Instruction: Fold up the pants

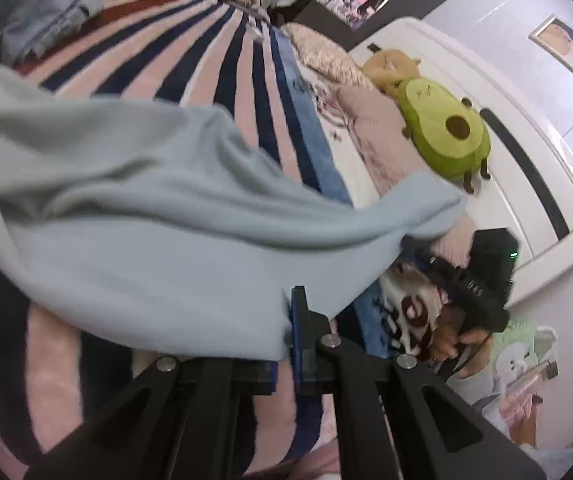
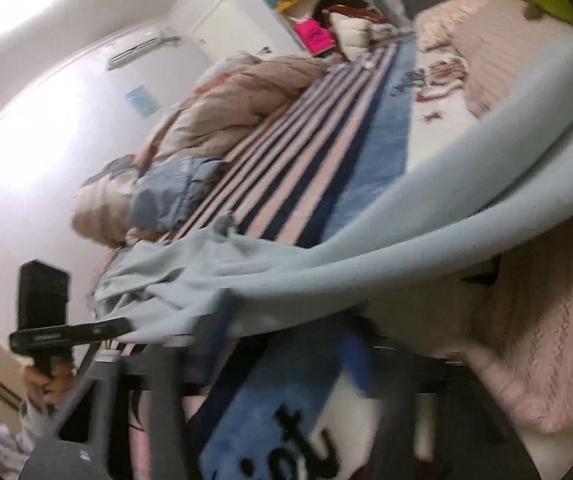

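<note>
Pale blue pants [image 1: 138, 216] hang stretched above a striped bed cover. My left gripper [image 1: 288, 332] is shut on the pants' edge; the cloth drapes over its left finger. In the right wrist view the pants [image 2: 366, 240] run as a taut band from lower left to upper right. My right gripper [image 2: 286, 344] is blurred by motion; the cloth lies over its fingers, and its jaws look apart with cloth between them. The right gripper also shows in the left wrist view [image 1: 482, 280], held by a hand, at the pants' far end. The left gripper shows in the right wrist view [image 2: 66, 332].
The bed has a pink and navy striped cover [image 1: 190, 64]. A green avocado plush [image 1: 442, 132] and an orange plush [image 1: 390, 64] lie by the white headboard [image 1: 526, 184]. Folded jeans [image 1: 46, 12] and a beige duvet [image 2: 226, 104] lie at the far side.
</note>
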Motion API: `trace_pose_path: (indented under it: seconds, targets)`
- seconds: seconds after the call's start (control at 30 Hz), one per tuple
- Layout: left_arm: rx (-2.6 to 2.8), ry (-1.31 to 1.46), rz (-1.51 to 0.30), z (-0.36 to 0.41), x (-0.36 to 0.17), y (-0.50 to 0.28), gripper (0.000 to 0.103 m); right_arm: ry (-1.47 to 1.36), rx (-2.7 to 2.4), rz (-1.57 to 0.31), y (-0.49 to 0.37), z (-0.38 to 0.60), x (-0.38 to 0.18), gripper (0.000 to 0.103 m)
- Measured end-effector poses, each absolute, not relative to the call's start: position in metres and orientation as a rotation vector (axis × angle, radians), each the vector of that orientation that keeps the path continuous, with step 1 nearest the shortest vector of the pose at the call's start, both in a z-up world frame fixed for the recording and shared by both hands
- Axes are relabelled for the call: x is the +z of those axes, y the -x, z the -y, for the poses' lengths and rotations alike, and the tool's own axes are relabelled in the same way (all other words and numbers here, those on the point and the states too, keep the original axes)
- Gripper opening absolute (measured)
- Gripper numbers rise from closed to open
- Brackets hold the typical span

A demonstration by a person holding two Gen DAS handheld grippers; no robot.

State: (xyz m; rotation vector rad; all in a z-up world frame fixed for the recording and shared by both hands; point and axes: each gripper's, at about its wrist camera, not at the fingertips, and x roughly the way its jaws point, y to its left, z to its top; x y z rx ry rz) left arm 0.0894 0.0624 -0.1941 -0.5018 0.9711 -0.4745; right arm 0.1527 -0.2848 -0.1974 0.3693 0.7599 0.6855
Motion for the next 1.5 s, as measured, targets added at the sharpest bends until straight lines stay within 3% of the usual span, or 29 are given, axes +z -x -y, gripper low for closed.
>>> trace_pose_path:
  seconds: [0.03, 0.1, 0.2, 0.27, 0.33, 0.37, 0.4, 0.43, 0.5, 0.63, 0.87, 0.97, 1.03, 1.13, 1.2, 1.43, 1.47, 1.5]
  targets:
    - [-0.478, 0.492, -0.985, -0.061, -0.198, -0.087, 0.003, -0.362, 0.683, -0.744, -0.147, 0.285, -0.195, 0.013]
    - [-0.483, 0.47, -1.017, -0.057, -0.209, -0.082, 0.004, -0.363, 0.677, -0.717, -0.132, 0.294, -0.19, 0.005]
    - [-0.488, 0.44, -1.056, -0.056, -0.217, -0.075, 0.005, -0.385, 0.658, -0.721, -0.118, 0.308, -0.187, 0.005]
    - [-0.5, 0.408, -1.074, -0.058, -0.215, -0.069, 0.016, -0.384, 0.64, -0.735, -0.108, 0.315, -0.184, 0.005]
    - [-0.516, 0.377, -1.082, -0.059, -0.209, -0.064, 0.045, -0.323, 0.632, -0.749, -0.098, 0.314, -0.176, 0.008]
    - [-0.515, 0.354, -1.077, -0.062, -0.204, -0.061, 0.049, -0.27, 0.638, -0.754, -0.094, 0.308, -0.169, 0.008]
    - [-0.514, 0.326, -1.063, -0.065, -0.196, -0.057, 0.051, -0.193, 0.637, -0.763, -0.092, 0.298, -0.161, 0.014]
    - [-0.509, 0.311, -1.051, -0.07, -0.189, -0.056, 0.052, -0.131, 0.638, -0.766, -0.091, 0.289, -0.156, 0.03]
    - [-0.479, 0.287, -1.017, -0.083, -0.174, -0.056, 0.052, -0.027, 0.662, -0.757, -0.095, 0.264, -0.145, 0.038]
    - [-0.382, 0.228, -0.931, -0.105, -0.152, -0.073, 0.061, 0.047, 0.757, -0.748, -0.117, 0.212, -0.139, 0.038]
    - [-0.155, 0.067, -0.937, -0.12, -0.171, -0.136, 0.062, 0.108, 0.869, -0.813, -0.165, 0.132, -0.16, 0.038]
    - [-0.122, 0.059, -0.962, -0.129, -0.186, -0.147, 0.059, 0.162, 0.922, -0.843, -0.176, 0.098, -0.17, 0.038]
    - [-0.109, 0.058, -0.983, -0.133, -0.193, -0.148, 0.034, 0.213, 0.959, -0.866, -0.183, 0.075, -0.18, 0.038]
    - [-0.092, 0.064, -1.02, -0.141, -0.204, -0.143, 0.011, 0.284, 0.977, -0.904, -0.197, 0.047, -0.192, 0.038]
    - [-0.079, 0.067, -1.02, -0.15, -0.208, -0.134, 0.003, 0.327, 0.972, -0.916, -0.204, 0.036, -0.199, 0.038]
    - [-0.049, 0.105, -0.97, -0.174, -0.205, -0.1, 0.0, 0.38, 0.997, -0.962, -0.217, 0.025, -0.209, 0.048]
    - [-0.052, 0.103, -0.967, -0.175, -0.205, -0.098, 0.0, 0.395, 1.011, -0.974, -0.215, 0.025, -0.209, 0.048]
    - [-0.053, 0.1, -0.963, -0.175, -0.204, -0.096, 0.0, 0.417, 1.016, -0.974, -0.212, 0.025, -0.209, 0.035]
